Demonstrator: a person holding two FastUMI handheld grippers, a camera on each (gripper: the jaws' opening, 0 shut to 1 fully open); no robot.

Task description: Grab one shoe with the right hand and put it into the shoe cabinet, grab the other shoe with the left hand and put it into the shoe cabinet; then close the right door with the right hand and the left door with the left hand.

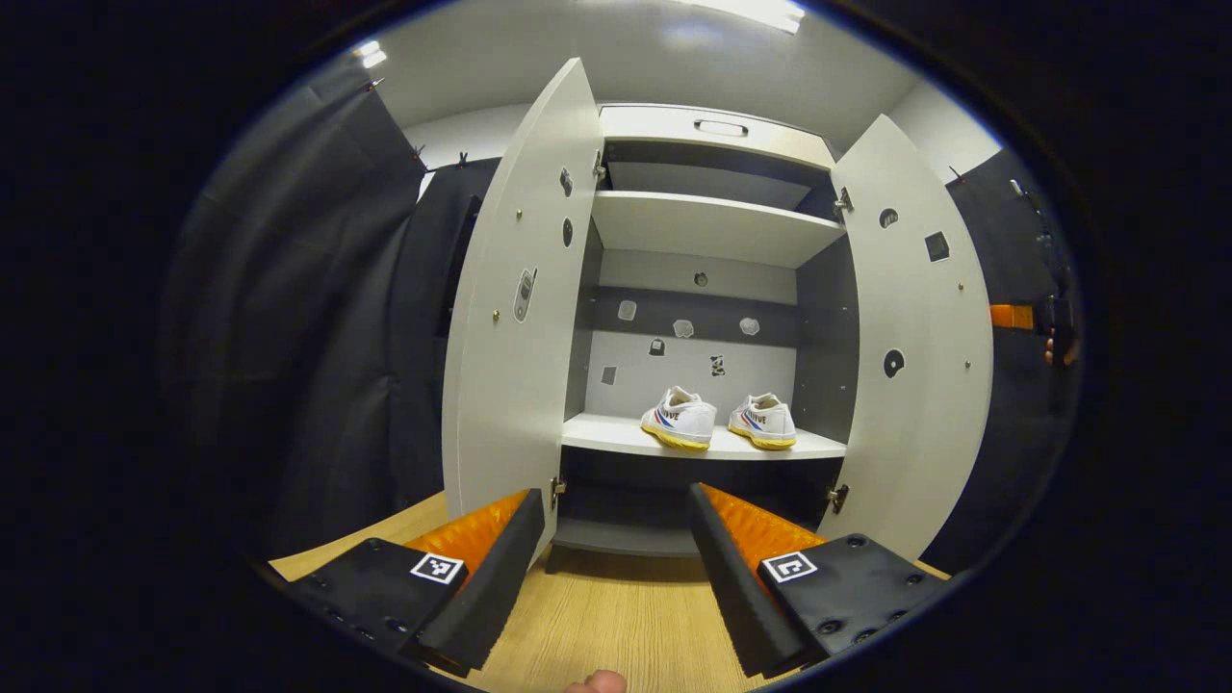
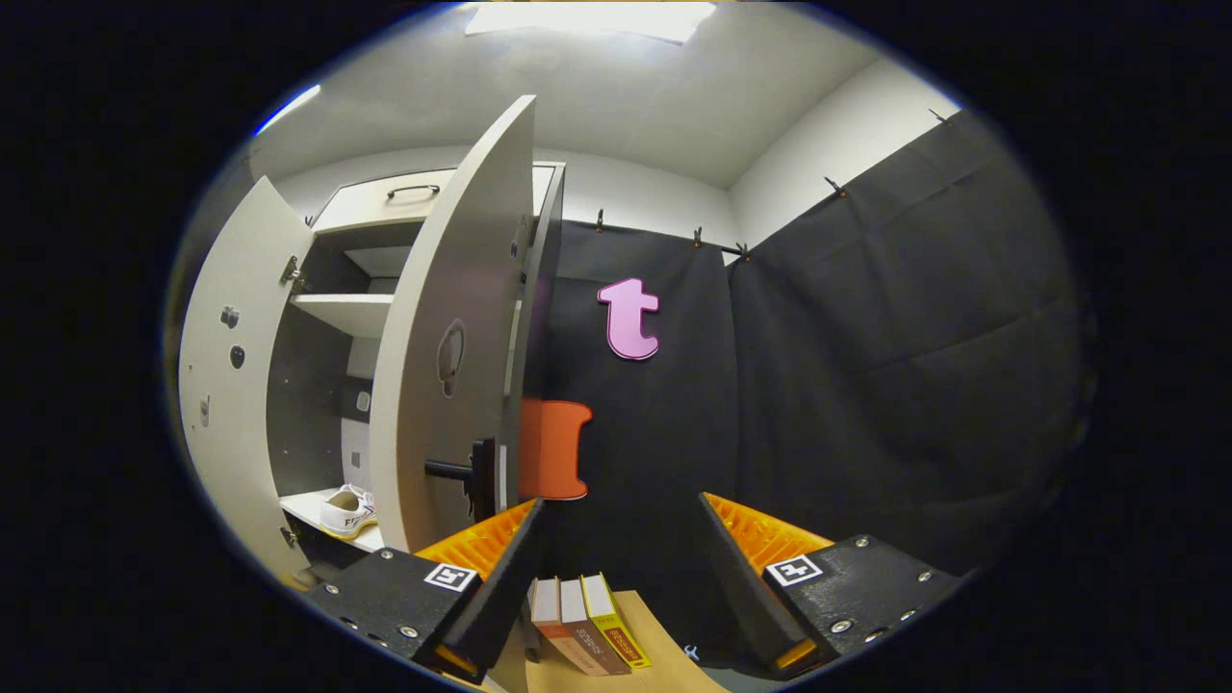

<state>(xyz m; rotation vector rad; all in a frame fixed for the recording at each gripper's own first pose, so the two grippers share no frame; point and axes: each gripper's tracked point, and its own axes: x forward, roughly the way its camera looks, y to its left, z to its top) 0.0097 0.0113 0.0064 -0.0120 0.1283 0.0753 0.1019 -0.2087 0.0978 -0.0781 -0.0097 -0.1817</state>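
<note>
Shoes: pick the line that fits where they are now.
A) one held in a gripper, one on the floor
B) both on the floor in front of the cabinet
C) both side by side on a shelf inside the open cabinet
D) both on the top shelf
C: in the left gripper view both shoes sit side by side on the lower shelf of the cabinet, its doors open.

Straight ahead of the left gripper's spread fingers, the white lower shelf (image 1: 616, 438) of the open grey shoe cabinet carries two white canvas shoes with yellow soles, one (image 1: 680, 420) just beside the other (image 1: 763, 422), toes outward.

Below the right gripper's fingers, three upright books (image 2: 587, 621) stand on a light wooden tabletop (image 2: 664, 664).
</note>
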